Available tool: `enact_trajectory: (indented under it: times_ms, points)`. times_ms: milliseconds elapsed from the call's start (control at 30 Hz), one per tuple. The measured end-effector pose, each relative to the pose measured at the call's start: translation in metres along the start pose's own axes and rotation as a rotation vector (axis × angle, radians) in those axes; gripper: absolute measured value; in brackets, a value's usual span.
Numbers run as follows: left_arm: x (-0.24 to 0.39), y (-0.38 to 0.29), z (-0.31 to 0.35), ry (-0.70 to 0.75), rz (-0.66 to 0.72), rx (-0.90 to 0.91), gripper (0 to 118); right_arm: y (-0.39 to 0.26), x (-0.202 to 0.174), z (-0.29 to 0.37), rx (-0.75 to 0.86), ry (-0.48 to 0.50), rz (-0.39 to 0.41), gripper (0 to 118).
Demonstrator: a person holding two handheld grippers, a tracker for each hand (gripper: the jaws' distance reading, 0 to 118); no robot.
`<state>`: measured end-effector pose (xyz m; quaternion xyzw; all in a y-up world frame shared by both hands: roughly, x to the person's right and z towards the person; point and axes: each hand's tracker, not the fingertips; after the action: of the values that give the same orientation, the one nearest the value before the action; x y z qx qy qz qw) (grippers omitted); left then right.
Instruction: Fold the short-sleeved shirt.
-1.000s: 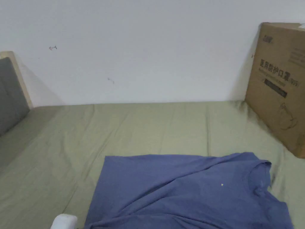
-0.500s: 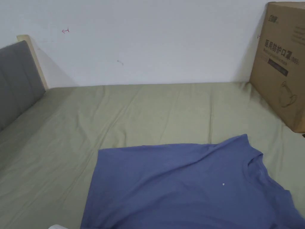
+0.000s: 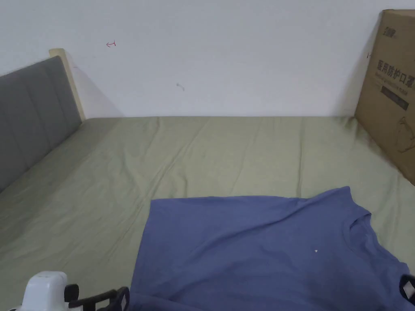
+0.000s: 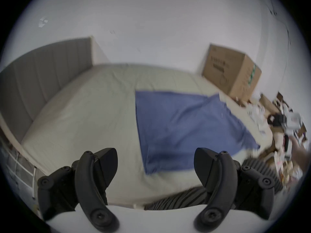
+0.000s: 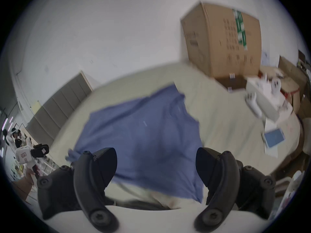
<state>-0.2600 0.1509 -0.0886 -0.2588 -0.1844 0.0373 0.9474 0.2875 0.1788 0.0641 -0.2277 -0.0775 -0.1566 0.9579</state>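
A blue short-sleeved shirt (image 3: 259, 251) lies spread on the green bed sheet (image 3: 202, 162), collar toward the right and hem toward the left. My left gripper (image 3: 119, 297) is at the lower left, just beside the shirt's near hem corner. In the left gripper view its jaws stand wide apart (image 4: 155, 157) with nothing between them, above the sheet and short of the shirt (image 4: 176, 122). My right gripper (image 3: 408, 285) peeks in at the lower right by the shoulder. Its jaws are open (image 5: 156, 157) over the shirt (image 5: 143, 135) and hold nothing.
A large cardboard box (image 3: 393, 93) stands on the bed's far right corner against the white wall. A grey padded headboard (image 3: 28, 121) runs along the left. White boxes and a blue flat item (image 5: 274, 137) sit at the right end of the bed.
The head camera has swung, shifting the whole picture. The left gripper's black jaws now show at the lower left, and the right gripper's tip has come in at the lower right. The shirt lies flatter.
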Motion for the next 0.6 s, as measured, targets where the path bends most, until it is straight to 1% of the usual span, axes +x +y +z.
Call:
enact_trajectory:
  times_ms: [67, 100, 133, 167, 200, 233, 267, 300, 333, 367, 433, 467, 500, 533, 567, 600]
  points:
    - [0.018, 0.001, 0.012, 0.001, 0.047, 0.134, 96, -0.004, -0.014, 0.007, 0.159, 0.053, -0.016, 97]
    - [0.027, 0.002, 0.018, -0.007, 0.073, 0.210, 89, -0.005, -0.022, 0.011, 0.233, 0.081, -0.022, 93]
    - [0.033, 0.003, 0.022, -0.027, 0.088, 0.249, 57, -0.007, -0.028, 0.013, 0.281, 0.092, -0.025, 70]
    - [0.044, 0.006, 0.021, -0.006, 0.083, 0.265, 18, -0.006, -0.037, 0.011, 0.298, 0.094, -0.015, 29]
    - [0.054, 0.008, 0.022, 0.074, 0.045, 0.268, 0, -0.006, -0.046, 0.008, 0.274, 0.015, 0.033, 0]
    - [0.058, 0.011, 0.021, 0.037, 0.047, 0.262, 0, -0.008, -0.050, 0.007, 0.286, 0.019, 0.011, 0]
    - [0.056, 0.016, 0.019, -0.058, 0.061, 0.239, 0, -0.006, -0.049, 0.004, 0.259, 0.100, -0.009, 0]
    - [0.056, 0.022, 0.014, -0.095, 0.077, 0.201, 0, -0.005, -0.049, 0.001, 0.231, 0.134, -0.019, 0]
    - [0.053, 0.027, 0.010, -0.094, 0.084, 0.138, 0, 0.000, -0.049, -0.003, 0.225, 0.110, -0.011, 0]
    - [0.048, 0.033, 0.001, -0.066, 0.102, 0.020, 0, -0.001, -0.049, -0.003, 0.218, 0.097, 0.006, 0]
    - [0.031, 0.037, -0.032, -0.016, 0.158, -0.293, 0, -0.003, -0.046, -0.002, 0.201, 0.099, 0.022, 0]
    - [0.019, 0.029, -0.050, 0.033, 0.210, -0.472, 1, 0.000, -0.048, 0.001, 0.189, 0.104, 0.025, 0]
    - [0.006, 0.016, -0.065, 0.018, 0.264, -0.561, 1, -0.002, -0.045, 0.000, 0.170, 0.109, 0.023, 0]
    - [-0.004, 0.004, -0.074, -0.015, 0.295, -0.587, 1, -0.003, -0.042, -0.002, 0.149, 0.114, 0.020, 0]
    - [-0.008, -0.004, -0.089, -0.005, 0.285, -0.584, 8, -0.005, -0.038, -0.003, 0.127, 0.113, 0.016, 0]
    - [-0.011, -0.011, -0.098, 0.042, 0.276, -0.583, 37, -0.007, -0.035, -0.004, 0.107, 0.108, 0.015, 0]
